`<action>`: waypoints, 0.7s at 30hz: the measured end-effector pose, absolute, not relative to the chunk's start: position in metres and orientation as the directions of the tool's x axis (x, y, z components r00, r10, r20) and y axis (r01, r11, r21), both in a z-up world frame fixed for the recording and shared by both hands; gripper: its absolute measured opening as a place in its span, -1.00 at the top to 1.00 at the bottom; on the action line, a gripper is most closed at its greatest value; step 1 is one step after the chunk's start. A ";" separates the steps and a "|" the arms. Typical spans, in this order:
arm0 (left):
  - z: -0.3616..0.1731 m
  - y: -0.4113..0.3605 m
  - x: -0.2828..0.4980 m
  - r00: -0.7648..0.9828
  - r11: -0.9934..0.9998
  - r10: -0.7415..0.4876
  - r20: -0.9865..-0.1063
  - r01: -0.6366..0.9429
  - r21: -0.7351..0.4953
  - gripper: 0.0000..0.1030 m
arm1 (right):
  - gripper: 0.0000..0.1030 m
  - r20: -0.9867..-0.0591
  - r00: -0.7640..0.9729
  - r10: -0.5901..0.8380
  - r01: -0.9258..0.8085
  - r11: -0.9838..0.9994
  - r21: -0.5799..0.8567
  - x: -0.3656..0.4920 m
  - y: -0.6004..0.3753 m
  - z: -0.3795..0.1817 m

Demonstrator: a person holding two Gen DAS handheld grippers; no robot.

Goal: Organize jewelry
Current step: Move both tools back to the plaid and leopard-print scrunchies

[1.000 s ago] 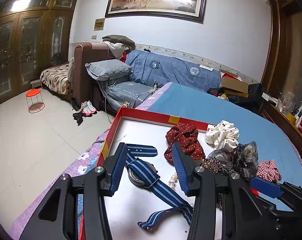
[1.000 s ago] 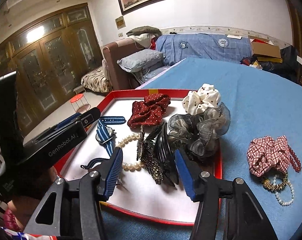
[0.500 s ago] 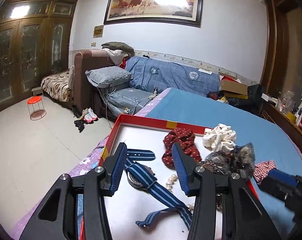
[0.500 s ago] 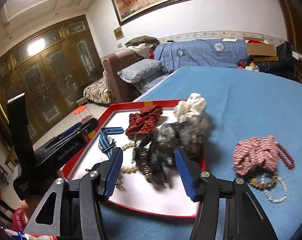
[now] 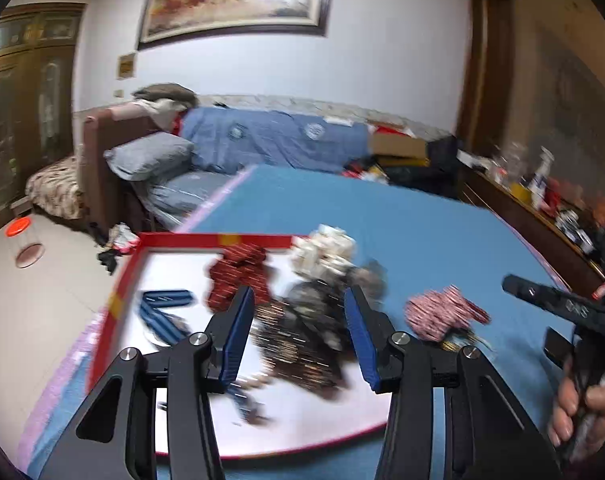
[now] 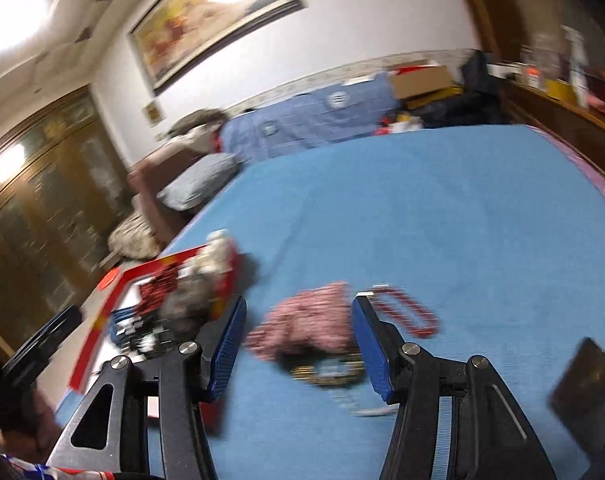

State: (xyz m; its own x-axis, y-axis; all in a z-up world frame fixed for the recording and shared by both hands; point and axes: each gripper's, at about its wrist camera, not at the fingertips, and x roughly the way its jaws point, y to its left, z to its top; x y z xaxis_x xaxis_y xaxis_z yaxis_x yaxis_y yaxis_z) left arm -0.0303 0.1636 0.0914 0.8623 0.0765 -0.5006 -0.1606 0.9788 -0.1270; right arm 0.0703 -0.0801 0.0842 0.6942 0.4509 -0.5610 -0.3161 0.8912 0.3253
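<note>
Right claw (image 6: 298,340) has swung over plaid scrunchie (image 6: 306,328).

Both hand-held grippers — left (image 5: 298,334), right (image 6: 298,346) — agape

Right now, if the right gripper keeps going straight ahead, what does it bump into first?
Most likely the red checked scrunchie lying on the blue bedspread. It sits between the open fingers of the right gripper. The picture is blurry, so the depth is uncertain.
</note>
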 end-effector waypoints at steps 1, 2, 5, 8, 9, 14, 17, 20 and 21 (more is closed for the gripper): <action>0.091 0.155 -0.027 0.855 0.983 0.050 -0.517 -0.135 -0.127 0.12 | -0.15 -0.562 0.696 0.446 -0.297 0.892 0.340 0.072 -0.089 0.083; 0.090 0.145 -0.022 0.846 0.986 0.025 -0.532 -0.109 -0.127 0.12 | -0.15 -0.566 0.696 0.442 -0.274 0.892 0.360 0.074 -0.099 0.081; 0.087 0.116 -0.007 0.813 0.992 -0.056 -0.580 -0.023 -0.128 0.12 | -0.15 -0.566 0.701 0.434 -0.220 0.886 0.407 0.077 -0.122 0.079; 0.080 0.090 0.017 0.752 0.983 -0.159 -0.639 0.064 -0.170 0.01 | -0.15 -0.551 0.704 0.449 -0.198 0.869 0.454 0.077 -0.135 0.081; 0.076 0.083 0.025 0.738 0.982 -0.172 -0.653 0.076 -0.174 -0.02 | -0.15 -0.546 0.705 0.451 -0.193 0.864 0.464 0.076 -0.138 0.081; 0.054 0.054 0.074 0.652 0.981 -0.181 -0.736 0.072 -0.178 -0.08 | -0.15 -0.533 0.702 0.471 -0.192 0.847 0.496 0.076 -0.143 0.084; 0.040 0.047 0.100 0.603 0.981 -0.174 -0.778 0.040 -0.189 -0.08 | -0.15 -0.532 0.695 0.483 -0.194 0.839 0.508 0.080 -0.142 0.081; 0.026 0.037 0.120 0.553 0.983 -0.162 -0.817 0.021 -0.181 -0.08 | -0.15 -0.530 0.686 0.499 -0.201 0.830 0.521 0.082 -0.139 0.081; 0.022 0.034 0.125 0.546 0.984 -0.149 -0.824 -0.001 -0.178 -0.08 | -0.15 -0.529 0.682 0.504 -0.204 0.827 0.524 0.082 -0.139 0.080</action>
State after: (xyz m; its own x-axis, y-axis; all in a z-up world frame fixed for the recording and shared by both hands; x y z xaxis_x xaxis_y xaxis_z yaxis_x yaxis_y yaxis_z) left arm 0.1254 0.0344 0.0220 0.5460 -0.1490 -0.8244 -0.0006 0.9840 -0.1783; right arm 0.0821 -0.1392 0.0801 0.6824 0.5042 -0.5293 -0.2043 0.8268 0.5241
